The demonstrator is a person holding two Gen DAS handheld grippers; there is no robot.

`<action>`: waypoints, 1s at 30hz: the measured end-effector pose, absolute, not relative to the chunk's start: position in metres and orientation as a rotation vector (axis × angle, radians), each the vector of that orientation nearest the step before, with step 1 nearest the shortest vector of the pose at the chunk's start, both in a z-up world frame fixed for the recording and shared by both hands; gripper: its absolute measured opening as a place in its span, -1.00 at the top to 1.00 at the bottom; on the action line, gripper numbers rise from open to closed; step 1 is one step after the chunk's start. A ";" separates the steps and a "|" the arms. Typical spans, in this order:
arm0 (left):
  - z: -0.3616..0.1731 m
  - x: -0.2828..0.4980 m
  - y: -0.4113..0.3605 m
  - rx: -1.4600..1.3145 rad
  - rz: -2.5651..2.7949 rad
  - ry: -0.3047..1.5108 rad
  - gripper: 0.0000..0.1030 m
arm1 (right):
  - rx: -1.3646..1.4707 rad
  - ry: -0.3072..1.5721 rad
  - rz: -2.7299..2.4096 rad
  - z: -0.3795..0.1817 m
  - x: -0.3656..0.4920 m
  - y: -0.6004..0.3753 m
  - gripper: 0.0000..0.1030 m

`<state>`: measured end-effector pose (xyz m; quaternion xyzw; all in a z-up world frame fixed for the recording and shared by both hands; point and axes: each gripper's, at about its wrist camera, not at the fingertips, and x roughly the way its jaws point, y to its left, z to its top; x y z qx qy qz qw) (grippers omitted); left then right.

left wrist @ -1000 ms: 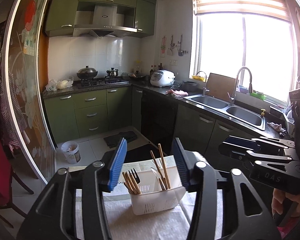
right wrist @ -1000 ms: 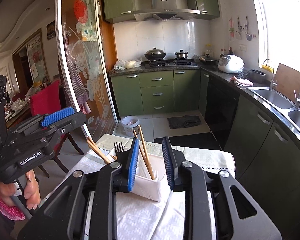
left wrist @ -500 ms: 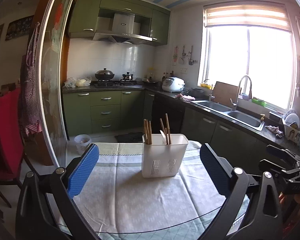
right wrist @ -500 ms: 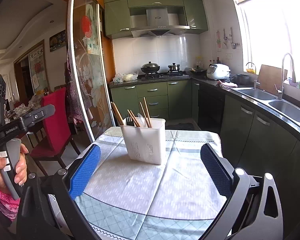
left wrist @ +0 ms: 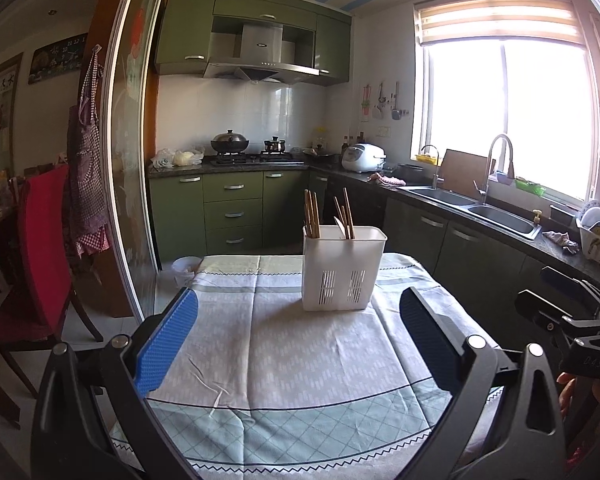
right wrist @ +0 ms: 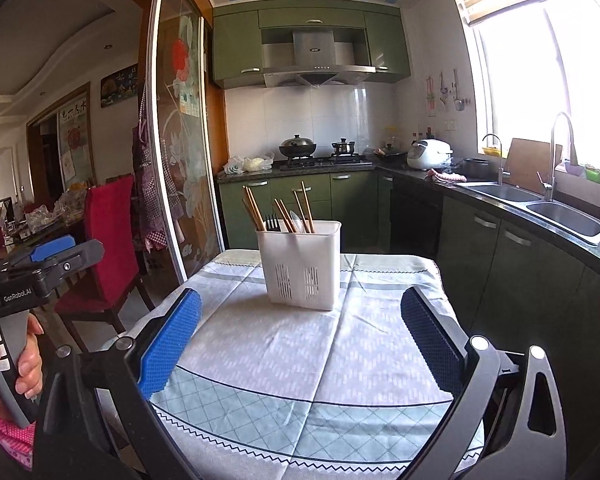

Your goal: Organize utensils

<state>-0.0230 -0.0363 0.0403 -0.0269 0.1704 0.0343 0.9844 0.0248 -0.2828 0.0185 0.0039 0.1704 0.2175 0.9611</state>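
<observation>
A white slotted utensil holder (left wrist: 342, 268) stands upright on the table's far half; it also shows in the right wrist view (right wrist: 300, 264). Wooden chopsticks (left wrist: 312, 214) and a pale spoon stick out of it; a dark fork (right wrist: 272, 223) shows among them in the right wrist view. My left gripper (left wrist: 298, 336) is open and empty, well back from the holder at the near edge. My right gripper (right wrist: 300, 338) is open and empty too, also back from the holder. The right gripper shows at the left view's right edge (left wrist: 568, 312), the left gripper at the right view's left edge (right wrist: 56, 254).
The table carries a pale green and white patterned cloth (left wrist: 284, 364). A red chair (left wrist: 40, 256) stands to the left by a glass sliding door (right wrist: 180, 168). Green cabinets, a stove with pots (left wrist: 230, 145) and a double sink (left wrist: 496, 214) line the far and right walls.
Both grippers have opened wide and pulled back and down from above the holder toward the near table edge. The holder now stands alone and looks farther away.
</observation>
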 end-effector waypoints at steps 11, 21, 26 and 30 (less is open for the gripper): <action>0.033 -0.034 -0.034 -0.093 0.053 0.374 -0.86 | -0.037 0.323 0.395 0.015 0.015 -0.277 -0.91; 0.035 -0.049 -0.034 -0.091 0.059 0.358 -0.87 | -0.040 0.319 0.401 0.016 0.011 -0.277 -0.91; 0.037 -0.052 -0.033 -0.100 0.055 0.355 -0.86 | -0.040 0.311 0.401 0.017 0.009 -0.279 -0.91; 0.038 -0.053 -0.032 -0.101 0.052 0.354 -0.87 | -0.038 0.308 0.404 0.018 0.008 -0.281 -0.91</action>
